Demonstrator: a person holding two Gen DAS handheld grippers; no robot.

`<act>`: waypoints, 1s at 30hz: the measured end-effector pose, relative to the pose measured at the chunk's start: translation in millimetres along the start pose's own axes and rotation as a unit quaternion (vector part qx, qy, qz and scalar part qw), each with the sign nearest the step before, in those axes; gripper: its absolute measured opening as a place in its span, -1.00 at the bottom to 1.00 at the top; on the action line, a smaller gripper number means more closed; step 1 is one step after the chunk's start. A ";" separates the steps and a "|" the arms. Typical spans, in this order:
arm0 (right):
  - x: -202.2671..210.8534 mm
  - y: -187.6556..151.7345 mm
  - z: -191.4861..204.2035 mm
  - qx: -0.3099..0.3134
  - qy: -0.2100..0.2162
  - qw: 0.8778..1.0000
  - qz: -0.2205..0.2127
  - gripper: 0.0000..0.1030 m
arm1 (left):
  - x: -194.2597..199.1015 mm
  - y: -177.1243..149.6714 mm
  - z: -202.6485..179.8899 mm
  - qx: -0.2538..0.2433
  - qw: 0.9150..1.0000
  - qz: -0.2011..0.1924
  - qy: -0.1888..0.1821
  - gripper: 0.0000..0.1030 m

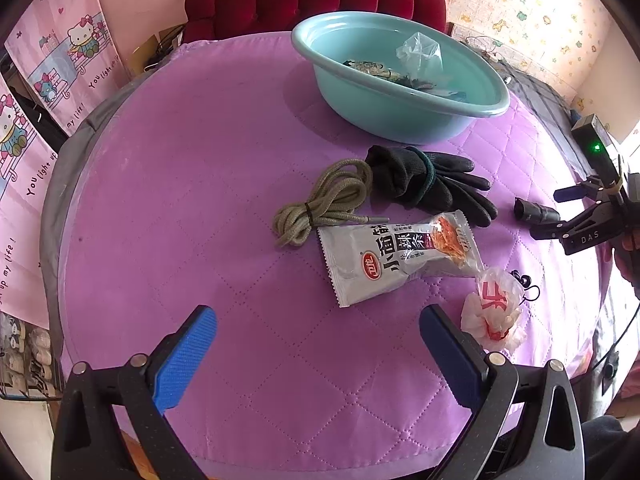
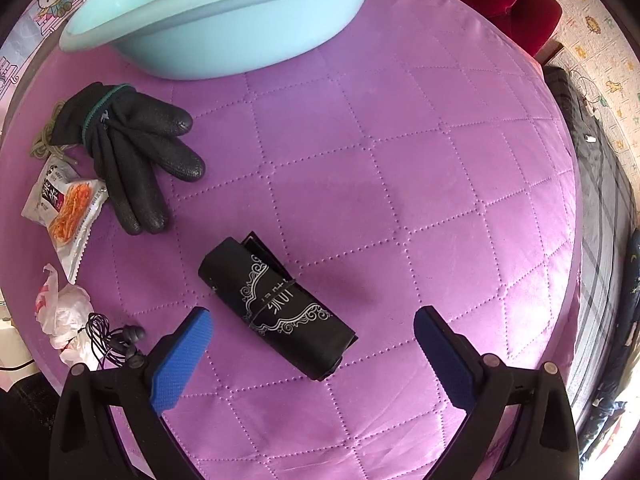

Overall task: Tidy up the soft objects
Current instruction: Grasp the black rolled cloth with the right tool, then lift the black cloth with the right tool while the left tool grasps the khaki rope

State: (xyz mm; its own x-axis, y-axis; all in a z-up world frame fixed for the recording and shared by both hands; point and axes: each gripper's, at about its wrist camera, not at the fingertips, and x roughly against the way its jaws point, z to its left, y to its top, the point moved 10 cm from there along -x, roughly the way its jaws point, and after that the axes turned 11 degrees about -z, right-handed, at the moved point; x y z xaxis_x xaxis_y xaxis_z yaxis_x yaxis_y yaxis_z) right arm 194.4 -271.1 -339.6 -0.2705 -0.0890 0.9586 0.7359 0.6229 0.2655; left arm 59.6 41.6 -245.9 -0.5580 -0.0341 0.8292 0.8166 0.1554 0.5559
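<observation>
1. Hovering over the purple quilted tabletop [image 1: 168, 184], the left tool [image 1: 318, 338] has its blue pads spread wide, nothing between them.
2. Right tool [image 2: 312, 336]: blue pads likewise wide apart, gripping nothing; also seen at the right edge of the left wrist view.
3. Black rolled bundle with silver scrollwork [image 2: 280, 304]: lies on the tabletop just ahead of the right tool, its near end between the pads but touching neither.
4. Black gloves [image 2: 132, 152], banded at the cuff: ahead and left of the right tool; ahead and slightly right of the left tool.
5. Snack packet [image 1: 396, 256], silver with orange picture: directly ahead of the left tool, one end touching the gloves' fingertips.
6. Olive cord [image 1: 320, 200], coiled and tied: beyond the packet, left of the gloves, touching the packet's far edge.
7. Crumpled white-and-red plastic bag [image 1: 494, 312]: just beside the left tool's right pad.
8. Black earphones [image 2: 116, 342]: tangled beside the plastic bag, just left of the right tool's left pad.
9. Teal basin [image 1: 400, 120]: farthest ahead of both tools, holding a clear plastic bag [image 1: 420, 52] and dark patterned items, details unclear.
</observation>
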 end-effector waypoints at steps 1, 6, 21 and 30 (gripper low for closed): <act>-0.4 1.3 -0.3 -0.001 0.002 1.000 -0.001 0.86 | -0.1 0.2 -0.4 0.000 1.000 0.000 -0.001 1.00; -4.6 14.3 6.8 0.001 0.006 1.000 0.008 0.20 | -3.1 1.3 0.2 -0.002 1.000 0.003 -0.003 1.00; 11.0 20.1 1.0 -0.084 -0.018 0.996 -0.012 -0.58 | -24.1 11.7 4.0 -0.023 1.000 0.014 -0.013 1.00; 28.9 22.9 13.9 -0.149 -0.004 0.989 -0.014 -0.58 | -49.6 19.4 8.1 -0.049 0.998 0.034 -0.023 1.00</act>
State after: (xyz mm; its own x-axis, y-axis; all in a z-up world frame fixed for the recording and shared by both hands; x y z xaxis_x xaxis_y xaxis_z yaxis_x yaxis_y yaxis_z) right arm 194.8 -248.6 -307.2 -0.2974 -0.0962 0.9499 0.8779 0.3635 0.3117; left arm 101.9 54.3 -276.7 -0.5052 0.0194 0.8628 0.8620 0.0582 0.5035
